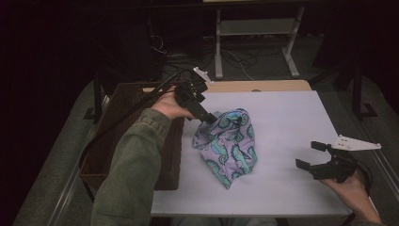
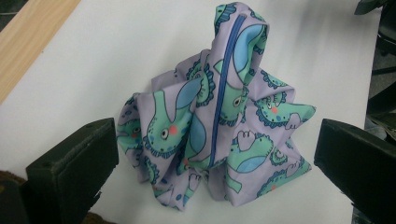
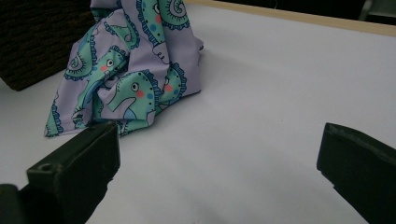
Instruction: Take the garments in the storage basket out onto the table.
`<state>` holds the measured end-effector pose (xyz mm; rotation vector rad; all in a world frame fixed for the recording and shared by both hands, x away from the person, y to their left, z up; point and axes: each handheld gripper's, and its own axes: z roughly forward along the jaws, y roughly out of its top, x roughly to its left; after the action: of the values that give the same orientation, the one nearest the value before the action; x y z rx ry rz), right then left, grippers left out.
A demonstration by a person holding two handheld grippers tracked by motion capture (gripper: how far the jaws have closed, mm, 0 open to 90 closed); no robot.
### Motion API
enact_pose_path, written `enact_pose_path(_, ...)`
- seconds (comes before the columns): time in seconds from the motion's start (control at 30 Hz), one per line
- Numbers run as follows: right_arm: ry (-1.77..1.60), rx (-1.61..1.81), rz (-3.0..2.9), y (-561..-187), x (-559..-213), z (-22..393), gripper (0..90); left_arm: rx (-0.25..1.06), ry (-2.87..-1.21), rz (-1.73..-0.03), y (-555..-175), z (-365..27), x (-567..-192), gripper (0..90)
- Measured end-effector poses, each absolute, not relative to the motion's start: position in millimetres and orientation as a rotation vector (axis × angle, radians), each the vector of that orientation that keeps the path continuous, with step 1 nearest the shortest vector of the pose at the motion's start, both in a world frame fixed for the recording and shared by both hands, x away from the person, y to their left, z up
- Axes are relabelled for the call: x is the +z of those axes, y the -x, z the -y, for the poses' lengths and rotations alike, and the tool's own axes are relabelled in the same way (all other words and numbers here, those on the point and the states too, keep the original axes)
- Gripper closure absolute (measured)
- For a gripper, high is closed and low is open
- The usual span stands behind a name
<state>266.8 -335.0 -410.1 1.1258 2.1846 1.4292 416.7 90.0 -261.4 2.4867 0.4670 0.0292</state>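
Near the middle of the white bench [image 1: 282,117], slightly toward its left edge, a crumpled lilac cloth [image 1: 229,143] printed with green and blue cartoon dinosaurs sits in a loose, peaked heap. A blue seam or zip runs up its raised fold. Just off the left edge of the bench stands a dark wicker basket [image 1: 123,99].

From the high view, the left gripper [image 1: 207,117] comes in over the basket and angles down at the far left corner of the heap; whether it touches the fabric there cannot be told. In the left gripper view its fingers [image 2: 74,163] stand wide apart with nothing between them, and the cloth lies straight ahead.

Close to the right edge of the bench, the right gripper [image 1: 313,155] waits well apart from the cloth, its fingers [image 3: 74,172] also spread wide and empty, pointing leftward at the heap. The left hand [image 1: 170,106] is plainly the nearer one for any grasp.
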Motion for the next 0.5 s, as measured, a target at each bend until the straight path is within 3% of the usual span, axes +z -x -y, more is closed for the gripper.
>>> enact_pose_path(0.5,-1.129,1.421,-2.186,-266.8,-410.4,334.2,0.0,0.054,-2.405,-0.556,-406.2,-136.0,-265.5,0.0)
